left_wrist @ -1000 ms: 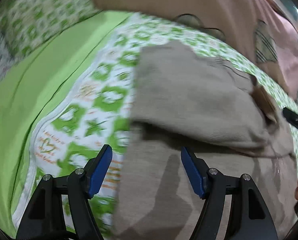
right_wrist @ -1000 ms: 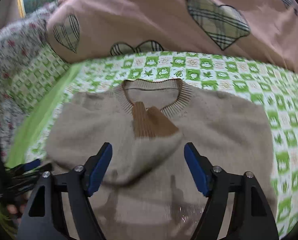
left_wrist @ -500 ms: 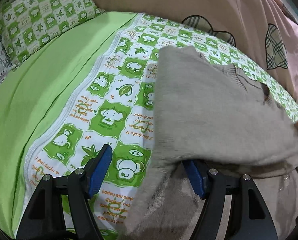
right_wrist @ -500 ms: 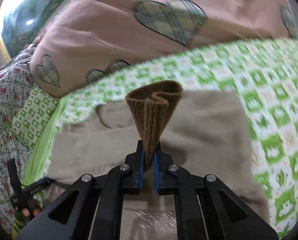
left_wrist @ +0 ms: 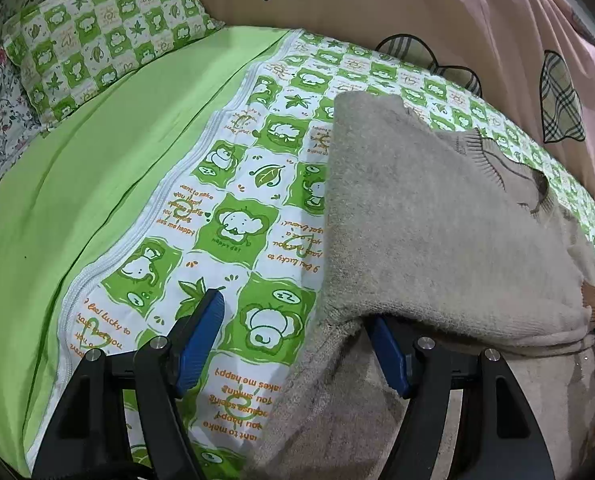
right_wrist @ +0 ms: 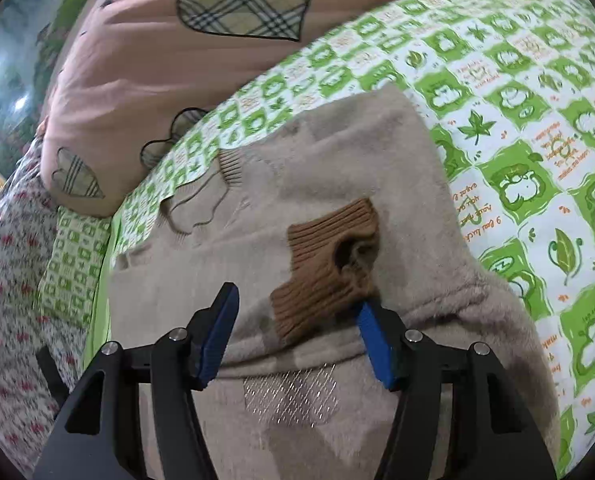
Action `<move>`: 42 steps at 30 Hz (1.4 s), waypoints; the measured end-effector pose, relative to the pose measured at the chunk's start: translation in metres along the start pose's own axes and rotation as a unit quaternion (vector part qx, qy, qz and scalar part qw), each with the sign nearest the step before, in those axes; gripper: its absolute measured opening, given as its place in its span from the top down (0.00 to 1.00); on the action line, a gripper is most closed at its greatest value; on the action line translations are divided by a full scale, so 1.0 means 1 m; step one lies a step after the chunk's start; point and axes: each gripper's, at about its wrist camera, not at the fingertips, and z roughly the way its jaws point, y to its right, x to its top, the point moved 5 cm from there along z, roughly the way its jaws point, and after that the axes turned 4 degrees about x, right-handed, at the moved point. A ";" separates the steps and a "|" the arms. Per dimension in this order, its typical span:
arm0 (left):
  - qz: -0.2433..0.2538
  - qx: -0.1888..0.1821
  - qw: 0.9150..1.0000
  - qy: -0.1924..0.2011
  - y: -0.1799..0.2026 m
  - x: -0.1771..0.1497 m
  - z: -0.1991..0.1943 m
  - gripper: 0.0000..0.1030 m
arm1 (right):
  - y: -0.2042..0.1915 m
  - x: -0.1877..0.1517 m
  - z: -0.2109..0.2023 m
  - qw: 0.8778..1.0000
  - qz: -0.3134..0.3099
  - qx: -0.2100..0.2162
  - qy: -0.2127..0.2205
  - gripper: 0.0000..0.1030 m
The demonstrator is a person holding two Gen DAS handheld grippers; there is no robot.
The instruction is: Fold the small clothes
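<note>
While the left gripper (left_wrist: 297, 344) hovers with jaws wide and empty, the beige sweater (left_wrist: 437, 220) lies on the green-patterned sheet (left_wrist: 233, 184), its folded edge draped over the right-hand finger — plain green bedding (left_wrist: 97, 152) lies bare beyond. Only the right wrist view shows the brown cuff (right_wrist: 329, 260): the right gripper (right_wrist: 297, 332) is opening, cuff loose between its pads, pink quilt (right_wrist: 157, 60) behind.

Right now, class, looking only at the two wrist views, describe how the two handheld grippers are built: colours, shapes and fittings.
The left gripper and the right gripper look alike: two black angular plastic arms with triangular cut-outs, joined by round silver bolts. Each finger ends in a flat blue pad with a finely ribbed face. No cables, markings or sleeves show.
</note>
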 end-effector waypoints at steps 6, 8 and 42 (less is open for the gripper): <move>-0.012 -0.009 1.000 0.002 -0.005 -0.001 -0.003 0.29 | -0.008 0.010 -0.023 0.998 -0.041 -0.009 0.056 0.92; -0.010 -0.013 1.000 -0.004 -0.005 -0.003 -0.001 0.29 | -0.003 0.007 -0.020 0.998 -0.048 -0.031 0.040 0.92; -0.018 -0.128 0.992 -0.007 0.012 0.096 0.068 0.83 | 0.010 -0.007 0.005 0.997 -0.059 -0.054 -0.018 0.90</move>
